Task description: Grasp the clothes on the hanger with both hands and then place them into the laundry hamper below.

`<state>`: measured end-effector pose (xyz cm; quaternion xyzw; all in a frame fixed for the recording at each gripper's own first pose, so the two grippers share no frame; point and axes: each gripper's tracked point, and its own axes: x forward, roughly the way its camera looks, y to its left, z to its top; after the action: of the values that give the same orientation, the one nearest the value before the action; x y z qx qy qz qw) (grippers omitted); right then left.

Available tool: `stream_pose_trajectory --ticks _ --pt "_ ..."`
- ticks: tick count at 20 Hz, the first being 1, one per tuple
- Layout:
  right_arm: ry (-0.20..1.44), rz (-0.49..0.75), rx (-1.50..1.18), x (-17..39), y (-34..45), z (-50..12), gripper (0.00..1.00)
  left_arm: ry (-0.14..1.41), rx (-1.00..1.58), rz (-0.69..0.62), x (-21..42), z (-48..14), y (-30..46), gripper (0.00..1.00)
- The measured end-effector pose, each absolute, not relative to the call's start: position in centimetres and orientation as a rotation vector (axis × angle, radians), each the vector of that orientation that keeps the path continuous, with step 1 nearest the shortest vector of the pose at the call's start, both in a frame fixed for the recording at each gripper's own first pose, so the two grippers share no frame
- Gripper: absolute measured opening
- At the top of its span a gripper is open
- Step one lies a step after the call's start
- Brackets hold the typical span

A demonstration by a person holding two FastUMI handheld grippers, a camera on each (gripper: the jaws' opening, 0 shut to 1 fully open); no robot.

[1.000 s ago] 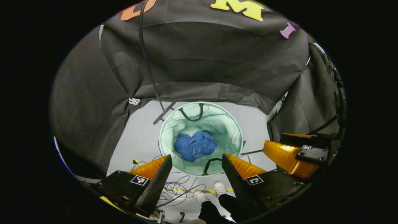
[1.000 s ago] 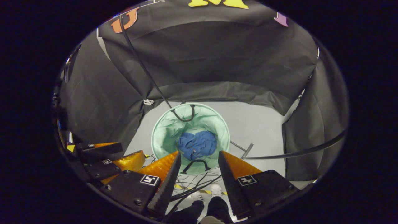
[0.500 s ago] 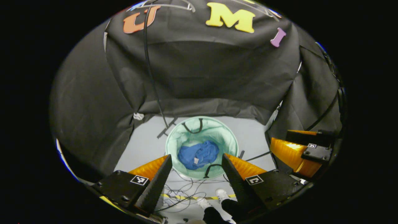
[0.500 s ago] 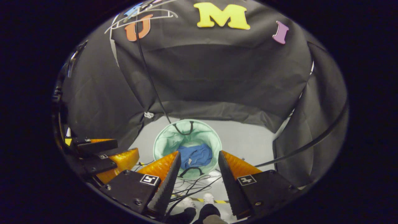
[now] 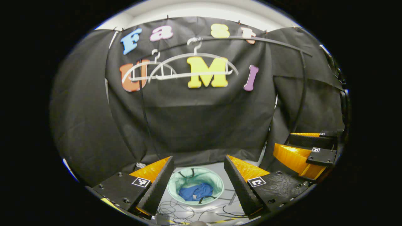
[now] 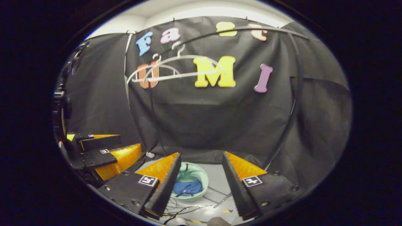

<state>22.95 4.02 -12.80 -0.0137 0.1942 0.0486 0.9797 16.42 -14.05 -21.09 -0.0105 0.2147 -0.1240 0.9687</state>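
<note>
A blue garment (image 5: 195, 192) lies crumpled inside the round pale-green laundry hamper (image 5: 174, 185) on the floor; in the right gripper view the garment (image 6: 187, 187) sits in the hamper (image 6: 201, 180) too. Two bare white hangers (image 5: 192, 66) hang on a dark rail against the wall, also the hangers (image 6: 171, 67). My left gripper (image 5: 198, 171) is open and holds nothing, high above the hamper. My right gripper (image 6: 201, 168) is open and holds nothing as well. The right gripper (image 5: 306, 150) appears at the right of the left gripper view, and the left gripper (image 6: 103, 153) at the left of the right gripper view.
Thin cables (image 5: 188, 213) lie on the grey floor in front of the hamper. A dark curved rail (image 5: 251, 39) spans the top of the booth, with a black cord (image 5: 144, 119) hanging down the wall.
Both grippers have tilted upward from looking down into the hamper to facing the wall and hangers. The hamper has dropped low in both views. Both stay open.
</note>
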Motion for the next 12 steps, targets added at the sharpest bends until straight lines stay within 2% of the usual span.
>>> stream_pose_trajectory --ticks 1,2,3,4,7,8,10,12 --pt "0.351 0.1 -0.02 21.8 2.8 -11.3 0.93 0.394 -0.019 -0.238 15.4 -19.1 -13.9 0.97" --pt "0.308 0.11 -0.011 20.5 1.6 -9.4 1.0 0.36 -0.019 -0.221 14.3 -17.3 -14.0 0.92" --pt "0.272 0.119 -0.001 19.1 0.7 -7.7 1.0 0.33 -0.021 -0.199 12.9 -15.6 -13.9 1.0" --pt "0.241 0.13 0.009 17.8 -0.3 -6.7 1.0 0.301 -0.021 -0.17 11.8 -13.7 -13.8 0.92" --pt "0.143 0.173 0.021 14.1 -3.3 -1.3 1.0 0.219 -0.016 -0.073 8.5 -9.4 -13.6 0.92" --pt "0.113 0.182 0.017 13.1 -3.9 0.0 1.0 0.203 -0.019 -0.044 7.4 -8.6 -13.3 0.94" --pt "0.088 0.208 0.012 10.5 -4.4 1.2 1.0 0.187 -0.025 -0.006 4.6 -7.3 -12.9 1.0" --pt "0.075 0.225 0.042 9.0 -5.1 1.6 1.0 0.169 -0.018 0.022 2.6 -6.0 -12.8 1.0"
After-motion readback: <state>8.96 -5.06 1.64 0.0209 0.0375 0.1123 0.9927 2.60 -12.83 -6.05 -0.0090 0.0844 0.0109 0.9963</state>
